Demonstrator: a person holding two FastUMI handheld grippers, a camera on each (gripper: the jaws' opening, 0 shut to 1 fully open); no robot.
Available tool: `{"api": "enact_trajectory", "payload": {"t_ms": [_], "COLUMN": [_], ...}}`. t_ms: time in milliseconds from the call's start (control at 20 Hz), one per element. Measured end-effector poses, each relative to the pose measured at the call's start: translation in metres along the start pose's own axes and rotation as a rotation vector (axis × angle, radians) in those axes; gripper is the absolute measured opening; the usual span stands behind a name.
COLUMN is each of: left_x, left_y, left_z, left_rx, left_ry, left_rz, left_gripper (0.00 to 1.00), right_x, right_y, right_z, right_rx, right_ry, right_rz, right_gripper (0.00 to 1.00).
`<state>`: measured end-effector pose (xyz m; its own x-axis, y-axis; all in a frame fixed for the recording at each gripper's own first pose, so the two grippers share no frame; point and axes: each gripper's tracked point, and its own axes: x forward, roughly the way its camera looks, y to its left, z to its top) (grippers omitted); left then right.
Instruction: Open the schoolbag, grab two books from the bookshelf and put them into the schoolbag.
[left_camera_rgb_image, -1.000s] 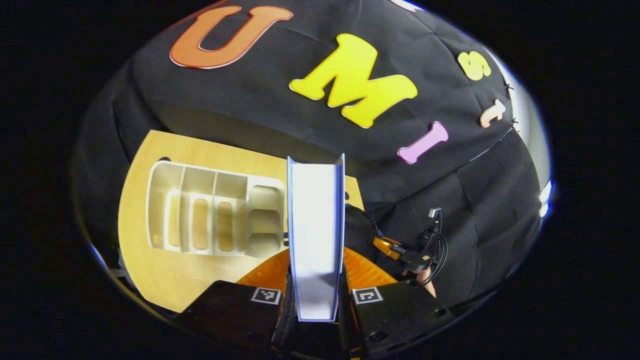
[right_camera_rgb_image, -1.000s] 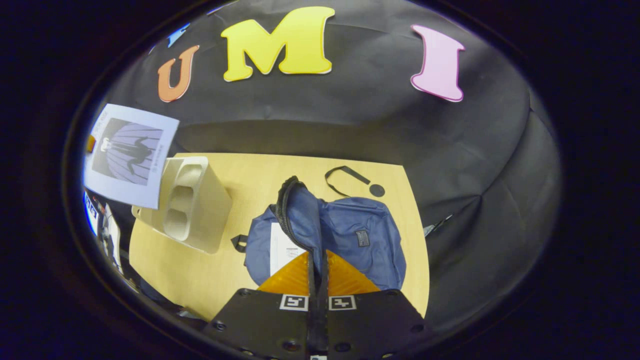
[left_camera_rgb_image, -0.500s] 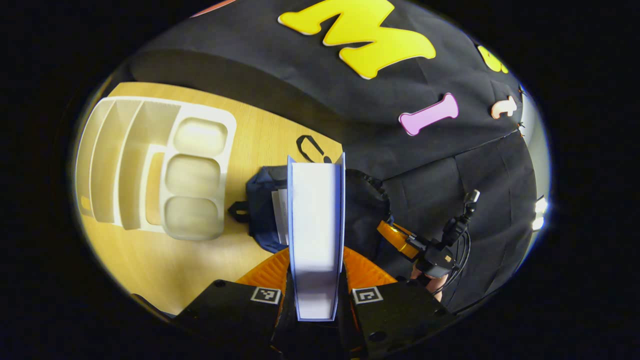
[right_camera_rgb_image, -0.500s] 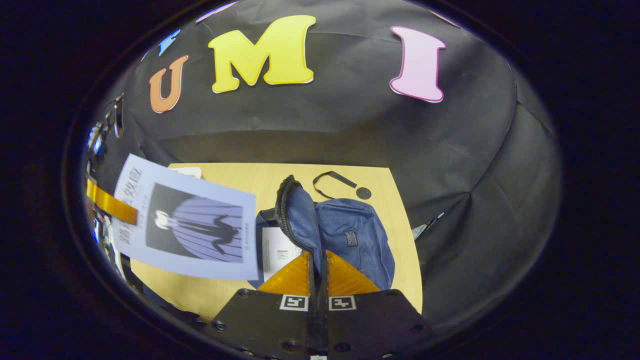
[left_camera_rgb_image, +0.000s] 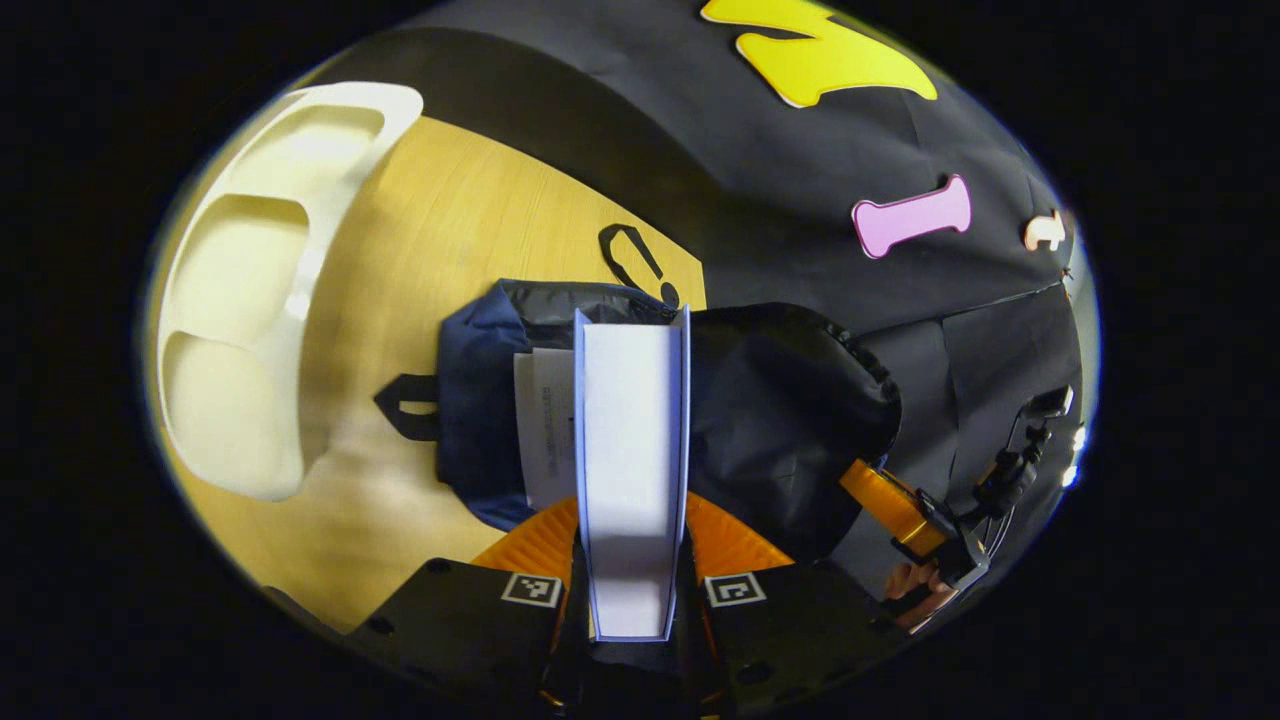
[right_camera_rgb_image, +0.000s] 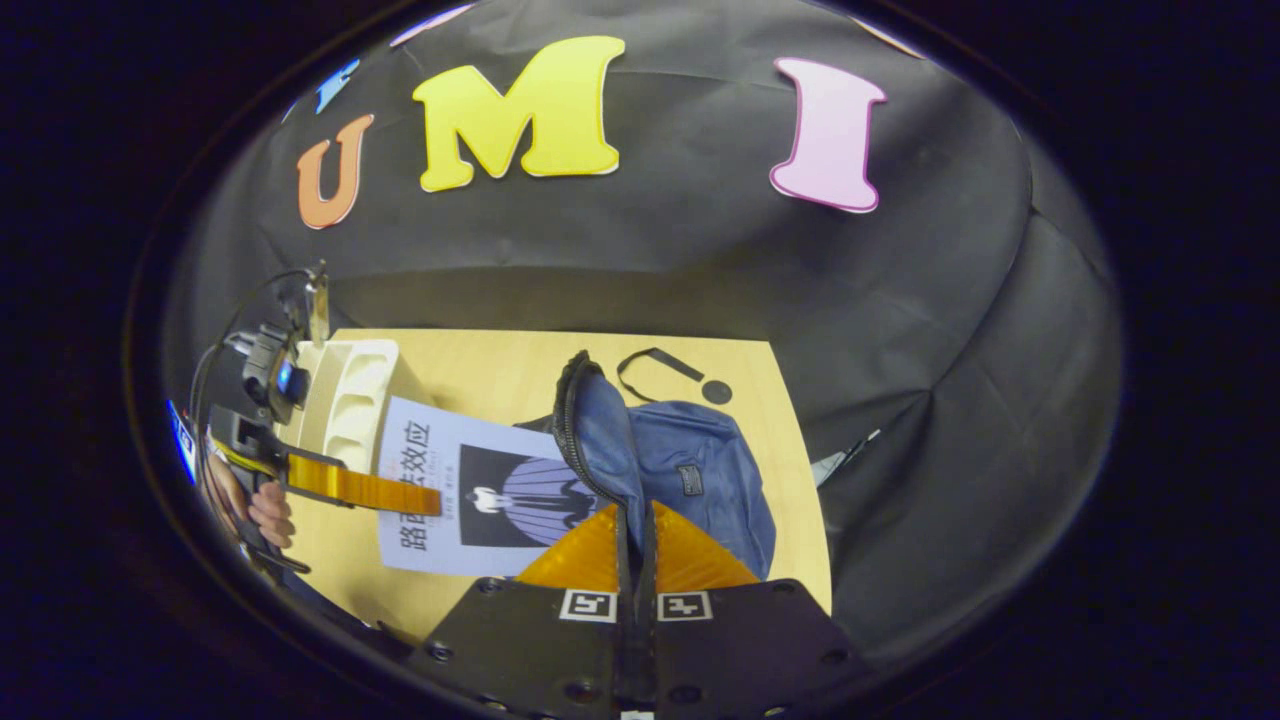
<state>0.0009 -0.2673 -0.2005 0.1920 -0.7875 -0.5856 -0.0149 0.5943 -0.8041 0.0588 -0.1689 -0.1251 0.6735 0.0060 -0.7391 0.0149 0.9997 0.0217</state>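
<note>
The schoolbag (right_camera_rgb_image: 690, 480) lies on the worktop (right_camera_rgb_image: 500, 365), its zipped flap (right_camera_rgb_image: 590, 430) lifted up and its mouth held wide. The right gripper (right_camera_rgb_image: 635, 545) has its jaws clenched on the edge of that flap, keeping it raised. A white sheet (left_camera_rgb_image: 545, 430) shows inside the schoolbag's opening in the left gripper view. The book (left_camera_rgb_image: 632, 440) hangs just over the schoolbag's mouth, grasped between the jaws of the left gripper (left_camera_rgb_image: 630, 590), fore-edge pages facing the camera. In the right gripper view the book's cover (right_camera_rgb_image: 480, 495) sits beside the raised flap, with a hand (right_camera_rgb_image: 265, 510) behind that gripper. The cream bookshelf (left_camera_rgb_image: 250, 300) stands on the worktop away from the schoolbag's open side. A black strap (right_camera_rgb_image: 665, 365) lies beyond the schoolbag.
</note>
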Motion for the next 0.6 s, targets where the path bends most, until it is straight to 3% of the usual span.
{"api": "enact_trajectory", "payload": {"t_ms": [250, 600], "left_x": [0.038, 0.076], "left_y": [-0.001, -0.005], "left_z": [0.002, 0.006], "left_rx": [-0.057, -0.099], "left_ry": [0.011, 0.031], "left_rz": [-0.097, -0.135], "left_gripper": [0.38, 0.39], "right_x": [-0.007, -0.001], "right_y": [-0.007, -0.001], "right_z": [0.008, 0.013], "right_rx": [-0.010, -0.050], "right_ry": [-0.012, -0.014], "right_rz": [-0.013, -0.010], "right_gripper": [0.00, 0.00]}}
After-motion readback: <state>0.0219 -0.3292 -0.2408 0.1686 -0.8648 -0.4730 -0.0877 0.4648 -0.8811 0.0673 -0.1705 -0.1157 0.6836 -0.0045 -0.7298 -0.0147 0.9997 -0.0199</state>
